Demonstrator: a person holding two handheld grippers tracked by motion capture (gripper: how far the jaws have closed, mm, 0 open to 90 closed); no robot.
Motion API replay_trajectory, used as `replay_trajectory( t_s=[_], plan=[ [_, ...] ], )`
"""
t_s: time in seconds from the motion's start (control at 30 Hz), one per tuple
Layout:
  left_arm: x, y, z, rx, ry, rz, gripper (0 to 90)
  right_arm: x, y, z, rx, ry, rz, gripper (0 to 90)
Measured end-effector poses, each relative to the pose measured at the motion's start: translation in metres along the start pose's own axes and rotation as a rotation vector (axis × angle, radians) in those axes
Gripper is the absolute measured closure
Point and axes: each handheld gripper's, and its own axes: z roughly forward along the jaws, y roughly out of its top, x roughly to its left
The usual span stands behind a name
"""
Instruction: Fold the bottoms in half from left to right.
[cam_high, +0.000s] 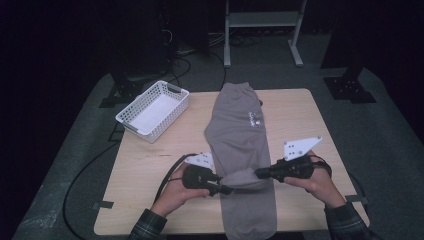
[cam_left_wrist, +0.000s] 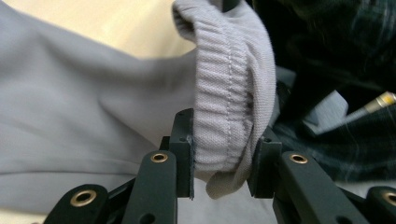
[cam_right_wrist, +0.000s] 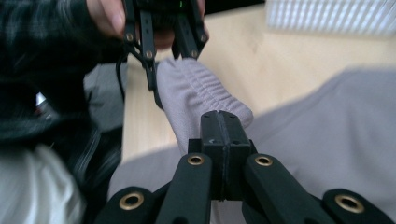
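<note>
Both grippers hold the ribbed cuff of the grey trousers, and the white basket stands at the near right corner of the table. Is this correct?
Not quite. The white basket stands at the far left of the table, as the high view shows. The left gripper and right gripper do hold the cuff of the grey trousers.

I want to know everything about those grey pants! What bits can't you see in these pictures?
- Grey pants: the near end runs off the bottom edge of the high view.
- Small print on them: too small to read there.
- Ribbed cuff: in the left gripper view the left gripper covers its lower sides.
- White basket: blurred and cut off by the top edge in the right gripper view.
</note>
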Motion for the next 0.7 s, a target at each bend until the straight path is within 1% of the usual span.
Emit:
replay_trajectory(
  t_s=[0.07, 0.1, 0.13, 0.23, 0.3, 0.37, 0.4, 0.43, 0.47, 0.5, 0.53, 0.57, 0.6, 0.63, 0.7],
  plan=[
    [-0.004, -0.004, 0.011, 0.049, -0.024, 0.006, 67.6, 0.002, -0.016, 0.002, 0.024, 0.023, 0.035, 89.3],
    [-0.006, -0.006, 0.017, 0.070, -0.037, 0.003, 67.4, 0.003, -0.024, 0.004, 0.042, 0.031, 0.047, 89.3],
    [-0.007, -0.008, 0.021, 0.088, -0.045, 0.006, 67.4, 0.005, -0.033, 0.006, 0.074, 0.036, 0.061, 89.3],
    [-0.012, -0.013, 0.033, 0.140, -0.068, 0.007, 67.3, 0.011, -0.048, 0.010, 0.121, 0.062, 0.081, 89.3],
    [-0.015, -0.017, 0.040, 0.171, -0.080, 0.006, 67.2, 0.017, -0.054, 0.013, 0.153, 0.075, 0.080, 89.3],
    [-0.015, -0.021, 0.046, 0.201, -0.078, 0.007, 66.4, 0.022, -0.060, 0.016, 0.174, 0.100, 0.091, 89.0],
    [-0.014, -0.022, 0.047, 0.216, -0.078, 0.007, 65.6, 0.022, -0.063, 0.018, 0.183, 0.105, 0.093, 86.4],
    [-0.013, -0.024, 0.048, 0.222, -0.077, -0.002, 64.7, 0.021, -0.065, 0.019, 0.172, 0.100, 0.097, 81.1],
    [-0.011, -0.025, 0.049, 0.229, -0.080, -0.010, 64.3, 0.018, -0.066, 0.018, 0.154, 0.093, 0.104, 79.1],
    [-0.009, -0.026, 0.049, 0.232, -0.082, -0.012, 63.3, 0.014, -0.065, 0.016, 0.125, 0.088, 0.110, 76.3],
    [-0.008, -0.027, 0.049, 0.233, -0.079, -0.021, 62.6, 0.009, -0.063, 0.013, 0.079, 0.064, 0.120, 73.8],
    [-0.007, -0.028, 0.049, 0.239, -0.076, -0.026, 61.9, 0.003, -0.061, 0.009, 0.043, 0.030, 0.133, 73.7],
    [-0.006, -0.029, 0.049, 0.243, -0.079, -0.029, 59.8, -0.005, -0.058, 0.006, 0.019, -0.010, 0.133, 71.8],
    [-0.005, -0.029, 0.049, 0.241, -0.084, -0.035, 57.0, -0.014, -0.055, 0.004, -0.003, -0.073, 0.134, 69.9],
    [-0.004, -0.029, 0.046, 0.224, -0.097, -0.034, 48.4, -0.032, -0.052, 0.002, -0.011, -0.180, 0.156, 68.8]
  ],
)
